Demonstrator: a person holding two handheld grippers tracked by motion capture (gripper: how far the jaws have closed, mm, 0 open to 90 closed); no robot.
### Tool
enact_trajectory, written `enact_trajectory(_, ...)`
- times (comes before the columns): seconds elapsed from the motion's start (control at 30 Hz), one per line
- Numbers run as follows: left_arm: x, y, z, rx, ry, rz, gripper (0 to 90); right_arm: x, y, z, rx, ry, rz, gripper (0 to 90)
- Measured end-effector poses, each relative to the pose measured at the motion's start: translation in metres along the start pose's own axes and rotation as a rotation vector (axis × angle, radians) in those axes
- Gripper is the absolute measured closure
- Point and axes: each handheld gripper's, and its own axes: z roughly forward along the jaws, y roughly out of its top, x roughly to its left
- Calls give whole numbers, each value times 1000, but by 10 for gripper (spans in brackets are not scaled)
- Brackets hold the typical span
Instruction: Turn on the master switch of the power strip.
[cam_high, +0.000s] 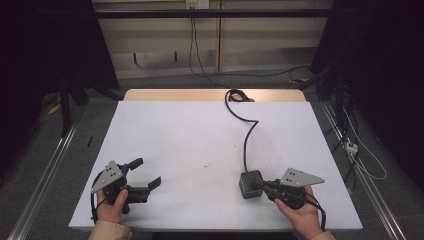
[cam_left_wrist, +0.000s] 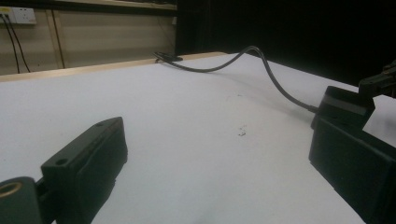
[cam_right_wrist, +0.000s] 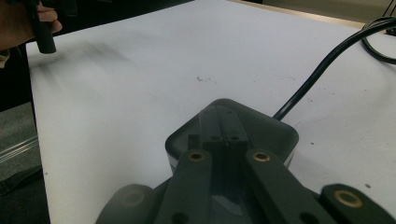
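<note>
Black box (cam_high: 250, 184), cable attached, sits nr desk's (cam_high: 165, 130) front-right edge. R gripper (cam_high: 260, 185) jaws closed together atop it; L gripper (cam_high: 148, 176) held open, idle. Press should be kept vertical, centred.

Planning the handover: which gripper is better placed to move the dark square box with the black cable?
Right. The right gripper is already on the dark square box, jaws together over its top. The left gripper is open, well apart.
</note>
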Motion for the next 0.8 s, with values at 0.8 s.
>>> enact_trajectory(0.8,-1,-1,1,3,-5,-3,39,0,1,0,8,-1,-9,900)
